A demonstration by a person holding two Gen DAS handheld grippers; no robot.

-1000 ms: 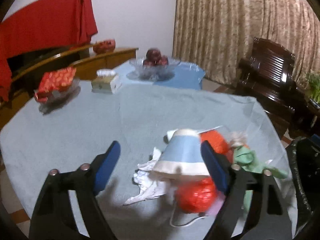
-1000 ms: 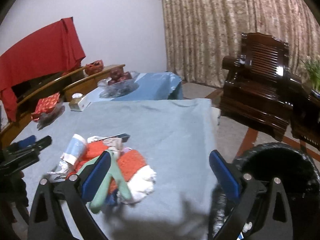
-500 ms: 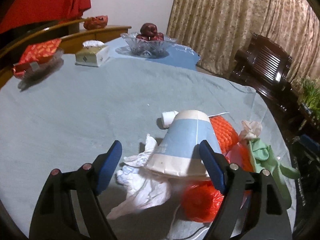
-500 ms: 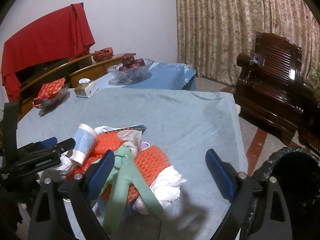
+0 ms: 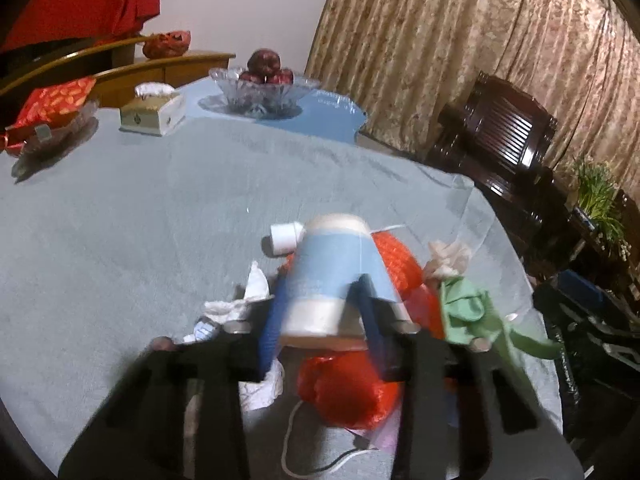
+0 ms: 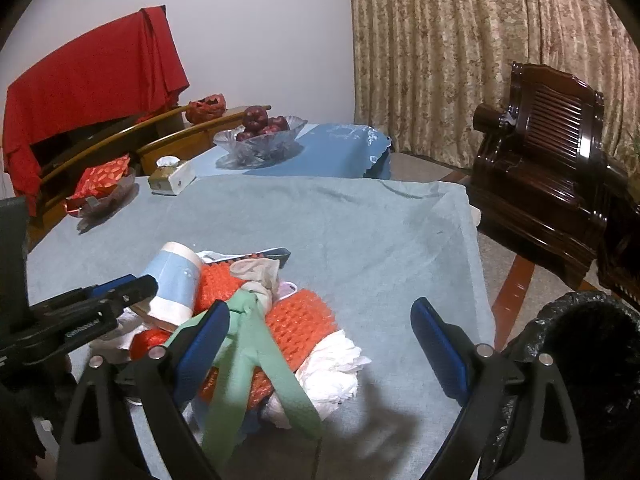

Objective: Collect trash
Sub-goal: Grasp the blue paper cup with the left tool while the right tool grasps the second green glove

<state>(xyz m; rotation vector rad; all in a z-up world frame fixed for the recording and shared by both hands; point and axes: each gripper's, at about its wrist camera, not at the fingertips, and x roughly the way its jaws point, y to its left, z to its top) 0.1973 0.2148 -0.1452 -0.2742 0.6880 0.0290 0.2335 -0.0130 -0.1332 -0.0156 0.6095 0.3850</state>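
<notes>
A trash pile lies on the grey-blue tablecloth [image 5: 120, 232]: a blue-and-white paper cup [image 5: 332, 276], orange foam netting [image 6: 300, 324], a green strip [image 6: 244, 364], white tissues [image 6: 336, 364] and a red bag [image 5: 348, 388]. My left gripper [image 5: 320, 312] is shut on the paper cup near its rim; it also shows in the right wrist view [image 6: 120, 292]. My right gripper [image 6: 320, 332] is open, its left finger by the green strip, and holds nothing.
A bin lined with a black bag [image 6: 580, 360] stands at the table's right edge. A glass fruit bowl [image 5: 264, 88], a tissue box [image 5: 154, 114] and a red packet on a dish [image 5: 52, 108] sit at the far side. A dark wooden chair [image 6: 552, 152] stands right.
My left gripper moved forward and closed its fingers on the paper cup. My right gripper moved slightly closer to the pile and stayed open.
</notes>
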